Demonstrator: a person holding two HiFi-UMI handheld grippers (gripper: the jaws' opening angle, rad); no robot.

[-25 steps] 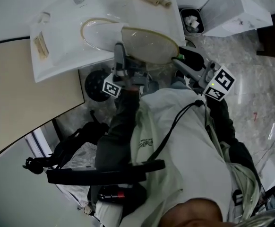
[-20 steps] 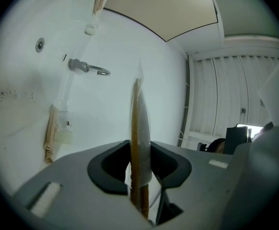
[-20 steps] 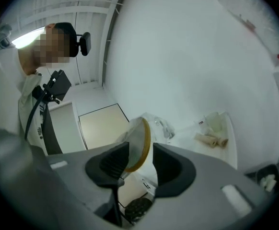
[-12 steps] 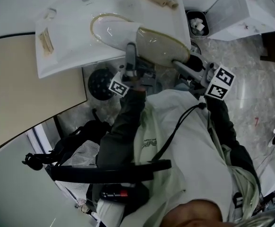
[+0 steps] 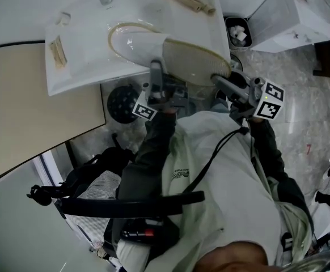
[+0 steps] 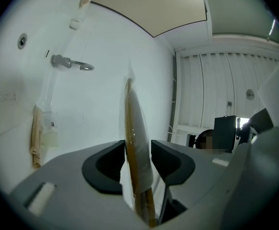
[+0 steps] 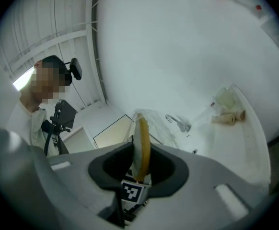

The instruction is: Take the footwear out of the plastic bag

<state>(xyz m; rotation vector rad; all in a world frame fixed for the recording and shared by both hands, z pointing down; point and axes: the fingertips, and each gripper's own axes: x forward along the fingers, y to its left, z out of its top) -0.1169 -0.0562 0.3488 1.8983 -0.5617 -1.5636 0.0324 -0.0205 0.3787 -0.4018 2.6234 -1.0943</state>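
Nearest my body, the left hand-held gripper [image 5: 157, 75] pinches the slipper [image 5: 196, 64] edge-on through the bag [image 5: 125, 38]. Its jaws have just been opening, yet the pads touch both faces. Beside it, the right hand-held gripper [image 5: 220, 83] has just been closing and nips the tan rim. Together they hold the bagged slipper up, just over the white desk [image 5: 77, 72]. I judge it light, thin and floppy, with slick film. Best grip is the stiffer sole rim, pulling the bag by its loose mouth.
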